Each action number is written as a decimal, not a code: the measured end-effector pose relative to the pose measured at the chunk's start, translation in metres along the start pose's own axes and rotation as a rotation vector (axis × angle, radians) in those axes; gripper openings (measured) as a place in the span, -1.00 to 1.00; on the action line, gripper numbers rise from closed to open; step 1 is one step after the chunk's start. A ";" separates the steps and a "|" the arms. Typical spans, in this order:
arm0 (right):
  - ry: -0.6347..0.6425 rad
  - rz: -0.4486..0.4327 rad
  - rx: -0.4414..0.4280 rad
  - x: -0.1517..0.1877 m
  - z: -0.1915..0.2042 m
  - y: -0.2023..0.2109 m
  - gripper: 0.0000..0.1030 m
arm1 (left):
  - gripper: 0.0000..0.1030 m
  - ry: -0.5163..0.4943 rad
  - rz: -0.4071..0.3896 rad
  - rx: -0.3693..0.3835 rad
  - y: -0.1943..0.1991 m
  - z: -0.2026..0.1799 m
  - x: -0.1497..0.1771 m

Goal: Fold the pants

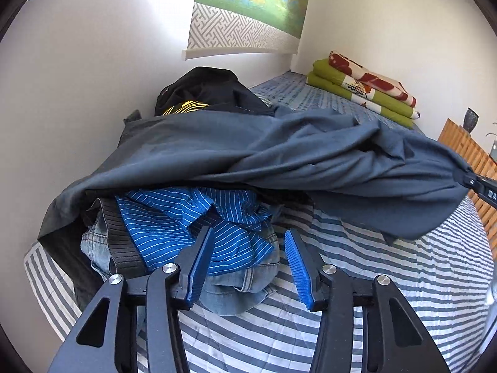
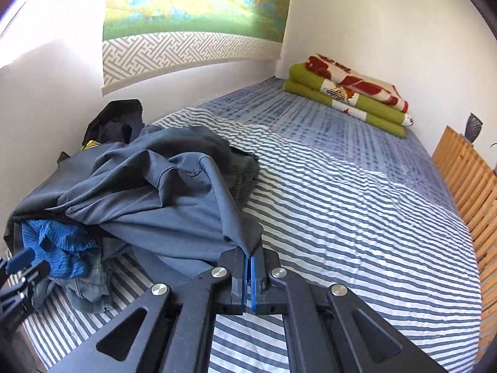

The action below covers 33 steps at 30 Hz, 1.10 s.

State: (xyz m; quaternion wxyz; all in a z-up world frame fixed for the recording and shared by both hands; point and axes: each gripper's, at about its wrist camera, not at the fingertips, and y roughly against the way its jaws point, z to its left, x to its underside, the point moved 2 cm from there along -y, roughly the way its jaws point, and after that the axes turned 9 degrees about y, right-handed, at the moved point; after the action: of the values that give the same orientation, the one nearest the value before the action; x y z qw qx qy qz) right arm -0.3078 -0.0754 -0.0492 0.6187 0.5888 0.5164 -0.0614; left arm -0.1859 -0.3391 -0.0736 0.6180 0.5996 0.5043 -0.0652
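Observation:
Dark grey-blue pants (image 1: 264,155) lie draped over a heap of clothes on the striped bed (image 1: 388,279). In the right wrist view the same pants (image 2: 149,192) run from the heap down to my right gripper (image 2: 248,259), which is shut on a corner of the fabric. That gripper shows at the right edge of the left wrist view (image 1: 466,177), pulling the cloth taut. My left gripper (image 1: 248,237) stands open just in front of the heap, blue pads apart, nothing between them. It also appears at the left edge of the right wrist view (image 2: 23,256).
Under the pants lie a blue striped shirt (image 1: 192,220), light denim (image 1: 236,292) and a black garment (image 1: 205,90) against the wall. Folded green and red blankets (image 2: 351,93) sit at the bed's far end. A wooden slatted rail (image 2: 469,180) borders the right side.

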 end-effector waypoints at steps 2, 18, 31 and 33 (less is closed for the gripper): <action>-0.017 0.000 0.030 0.013 -0.012 0.018 -0.99 | -0.01 -0.014 -0.001 0.005 0.004 -0.005 0.003; -0.278 0.241 0.265 0.226 -0.156 0.133 -0.99 | -0.01 -0.286 0.049 0.149 0.028 -0.139 0.076; -0.205 0.199 0.046 0.220 -0.110 0.123 0.21 | 0.04 -0.339 0.324 0.197 -0.027 -0.167 0.145; -0.176 0.189 0.025 0.203 -0.102 0.107 0.22 | 0.03 -0.320 0.345 0.189 -0.033 -0.162 0.151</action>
State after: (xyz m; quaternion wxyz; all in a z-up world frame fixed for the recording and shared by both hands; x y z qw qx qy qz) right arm -0.1999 0.1455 -0.0991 0.6571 0.6351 0.4015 -0.0606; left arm -0.2240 -0.1379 -0.1653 0.6331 0.7140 0.2820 -0.0997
